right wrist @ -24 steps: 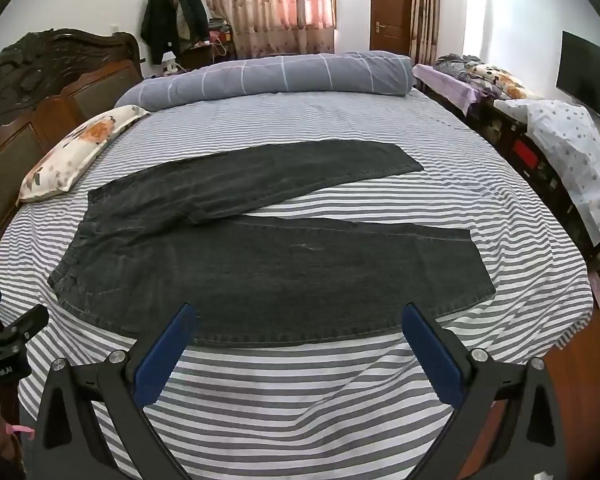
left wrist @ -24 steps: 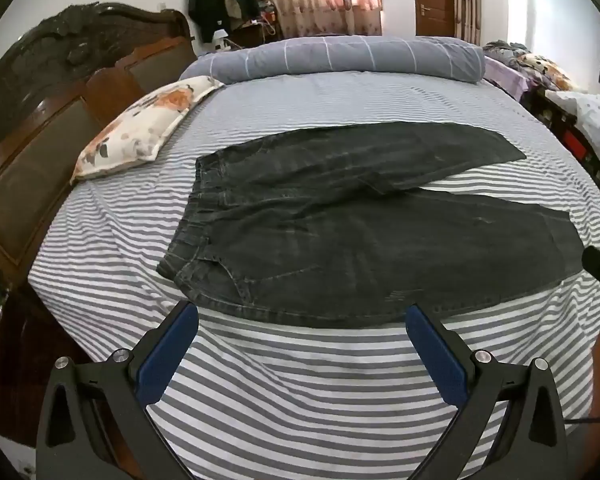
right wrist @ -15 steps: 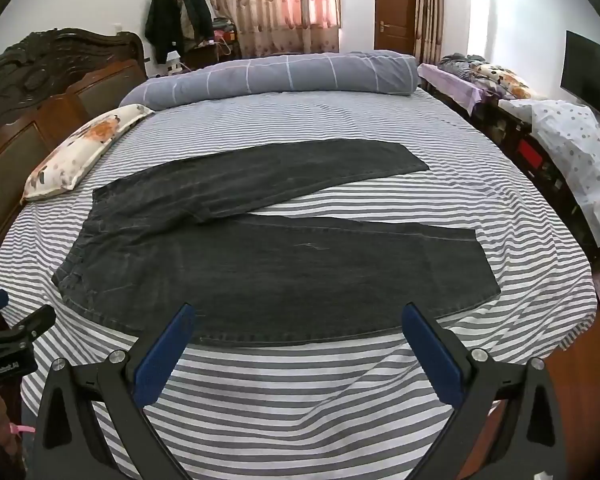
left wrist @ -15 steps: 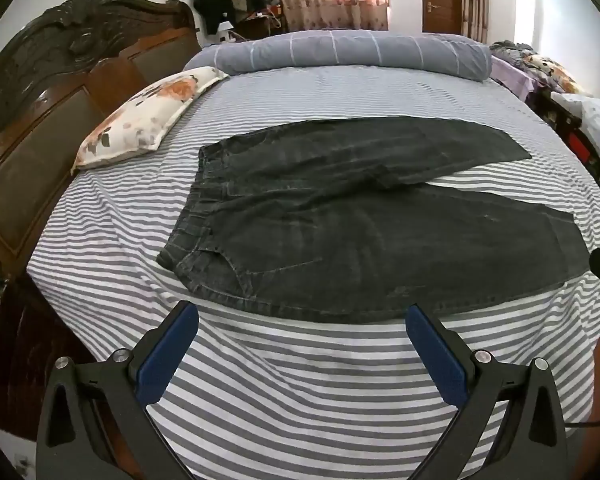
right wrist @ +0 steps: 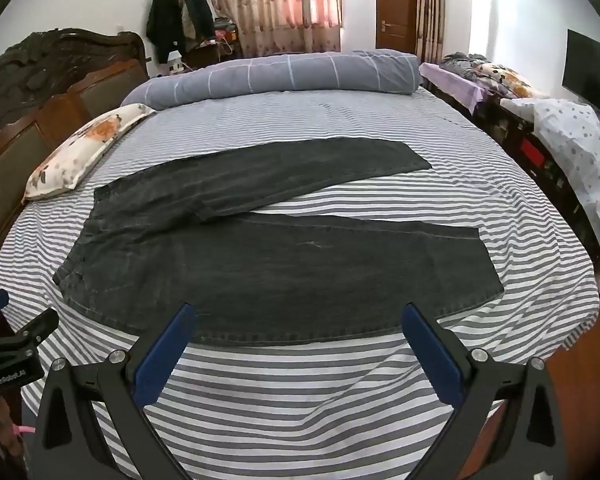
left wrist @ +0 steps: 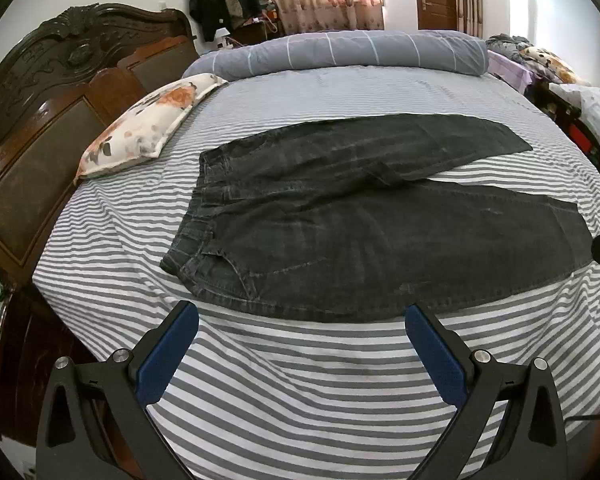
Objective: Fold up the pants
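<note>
Dark grey denim pants (left wrist: pixel 360 232) (right wrist: pixel 284 264) lie flat on the striped bed (left wrist: pixel 300 380) (right wrist: pixel 300 400), waistband to the left, both legs spread apart toward the right. My left gripper (left wrist: pixel 302 320) hovers open above the sheet, just short of the pants' near edge below the waist and hip. My right gripper (right wrist: pixel 300 320) is open too, its blue-padded fingertips over the near hem line of the front leg. Nothing is between either pair of fingers. The left gripper's body shows at the left edge of the right wrist view.
A floral pillow (left wrist: pixel 148 132) (right wrist: pixel 80 148) lies by the carved wooden headboard (left wrist: pixel 40 120) on the left. A rolled grey duvet (left wrist: pixel 348 52) (right wrist: pixel 276 76) lies along the bed's far side. Furniture with a dotted cloth (right wrist: pixel 572 148) stands at the right.
Both grippers have edged a little closer to the pants and tipped slightly, so the pants sit lower and larger in the views. Both stay open and the pants have not moved.
</note>
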The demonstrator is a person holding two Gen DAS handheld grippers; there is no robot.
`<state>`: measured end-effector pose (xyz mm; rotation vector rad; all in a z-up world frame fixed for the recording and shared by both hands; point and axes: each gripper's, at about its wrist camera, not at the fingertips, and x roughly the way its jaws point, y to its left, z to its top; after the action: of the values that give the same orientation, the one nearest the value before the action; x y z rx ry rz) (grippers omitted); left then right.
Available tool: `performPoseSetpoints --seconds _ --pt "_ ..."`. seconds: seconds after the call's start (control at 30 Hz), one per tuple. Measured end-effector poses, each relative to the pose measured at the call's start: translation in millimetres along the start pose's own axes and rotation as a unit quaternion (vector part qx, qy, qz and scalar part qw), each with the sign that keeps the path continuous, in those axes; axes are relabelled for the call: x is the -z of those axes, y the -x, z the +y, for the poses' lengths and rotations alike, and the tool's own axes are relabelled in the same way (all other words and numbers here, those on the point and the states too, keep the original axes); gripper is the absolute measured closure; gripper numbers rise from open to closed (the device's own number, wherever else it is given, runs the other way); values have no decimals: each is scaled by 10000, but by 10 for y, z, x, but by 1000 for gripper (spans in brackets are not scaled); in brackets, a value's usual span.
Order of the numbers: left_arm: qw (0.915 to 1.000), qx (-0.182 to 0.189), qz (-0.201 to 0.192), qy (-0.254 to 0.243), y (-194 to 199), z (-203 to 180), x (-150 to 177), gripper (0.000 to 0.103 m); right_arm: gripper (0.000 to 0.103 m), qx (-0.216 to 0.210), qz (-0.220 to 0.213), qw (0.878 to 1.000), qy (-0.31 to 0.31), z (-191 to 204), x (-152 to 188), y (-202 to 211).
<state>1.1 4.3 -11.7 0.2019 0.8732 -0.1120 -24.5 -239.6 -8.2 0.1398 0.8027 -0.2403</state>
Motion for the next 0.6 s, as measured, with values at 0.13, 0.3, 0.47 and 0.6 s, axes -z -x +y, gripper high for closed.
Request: performPoseSetpoints --seconds 0.13,0.3,0.47,0.6 --pt "10000 -3 43 17 -29 6 26 1 1 -8 8 10000 8 1 0 -3" --pt "9999 6 109 23 -66 7 50 1 1 -21 16 10000 -9 10 7 -7" --pt "9999 29 115 -25 -80 -10 74 1 1 -33 13 10000 10 6 20 -7" --pt "10000 -2 68 -67 -76 -8 83 1 1 -40 16 10000 29 9 24 -8"
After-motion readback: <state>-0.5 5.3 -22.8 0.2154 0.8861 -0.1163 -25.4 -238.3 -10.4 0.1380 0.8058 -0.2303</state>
